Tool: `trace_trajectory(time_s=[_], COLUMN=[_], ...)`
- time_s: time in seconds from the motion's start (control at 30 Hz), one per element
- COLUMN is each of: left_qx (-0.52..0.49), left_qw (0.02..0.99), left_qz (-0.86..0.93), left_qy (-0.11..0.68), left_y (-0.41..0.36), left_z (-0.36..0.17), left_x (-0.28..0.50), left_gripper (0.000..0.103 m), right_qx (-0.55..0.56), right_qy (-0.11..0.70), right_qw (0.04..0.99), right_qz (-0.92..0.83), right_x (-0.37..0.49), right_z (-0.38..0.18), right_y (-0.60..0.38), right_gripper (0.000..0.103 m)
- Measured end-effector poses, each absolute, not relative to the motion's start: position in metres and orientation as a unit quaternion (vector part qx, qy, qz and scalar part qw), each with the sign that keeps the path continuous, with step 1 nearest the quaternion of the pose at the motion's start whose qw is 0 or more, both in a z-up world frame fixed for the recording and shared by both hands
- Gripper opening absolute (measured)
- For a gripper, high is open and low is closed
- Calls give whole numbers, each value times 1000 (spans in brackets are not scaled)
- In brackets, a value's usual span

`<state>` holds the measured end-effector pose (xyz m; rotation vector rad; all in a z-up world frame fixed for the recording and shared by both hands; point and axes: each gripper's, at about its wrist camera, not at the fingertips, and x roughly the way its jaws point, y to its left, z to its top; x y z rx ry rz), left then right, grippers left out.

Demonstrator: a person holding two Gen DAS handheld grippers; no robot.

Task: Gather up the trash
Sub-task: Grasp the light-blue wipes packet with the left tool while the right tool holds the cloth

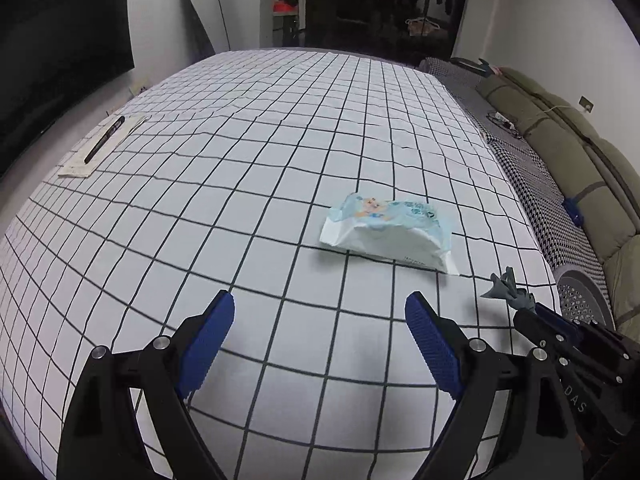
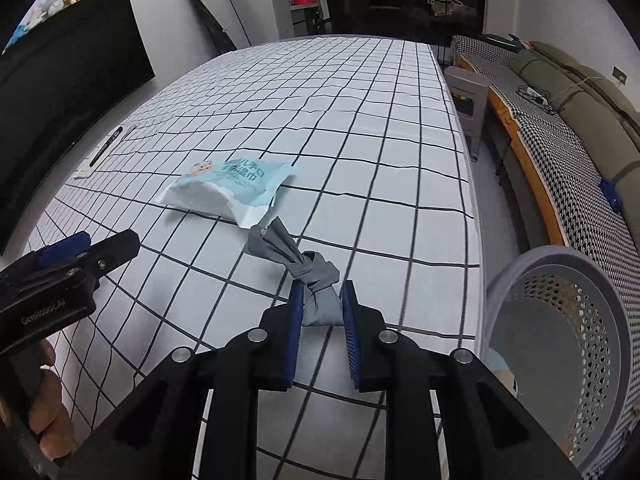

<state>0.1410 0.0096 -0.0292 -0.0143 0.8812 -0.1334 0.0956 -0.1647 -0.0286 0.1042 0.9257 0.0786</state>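
Trash here is a knotted grey bag (image 2: 316,280), pinched between the blue pads of the right gripper (image 2: 323,312), whose jaws stand nearly closed on the bag's body below the knot. That gripper hangs low over the right edge of the checked tablecloth (image 2: 360,128), its fingers pointing toward the far end, the bag's loose tail fanning out toward a pale blue wet-wipe packet (image 2: 230,190) lying flat near the cloth's middle. A grey perforated bin (image 2: 592,300) stands just off the right edge, beside the held bag. The left gripper (image 1: 320,328) hovers above the near edge, level, jaws spread wide with nothing between them, aimed at the packet. A black pen (image 1: 105,139) rests on a paper slip (image 1: 80,166) at the left edge.
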Motion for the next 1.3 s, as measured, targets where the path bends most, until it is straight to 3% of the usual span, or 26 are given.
trace_trajectory(time_s=[0.6, 1.3], left_qx=[18, 3], left_qw=[890, 887], left_qz=[-63, 5], left_qy=[452, 461], left_y=[-62, 14], left_z=[-49, -53], left_x=[195, 178], left_gripper=[86, 86], right_qx=[109, 97], right_qy=[430, 420], right_qw=[896, 901], right_qz=[26, 42], right_x=[79, 77], right_z=[-29, -18], right_y=[-213, -198], right_gripper=[19, 19])
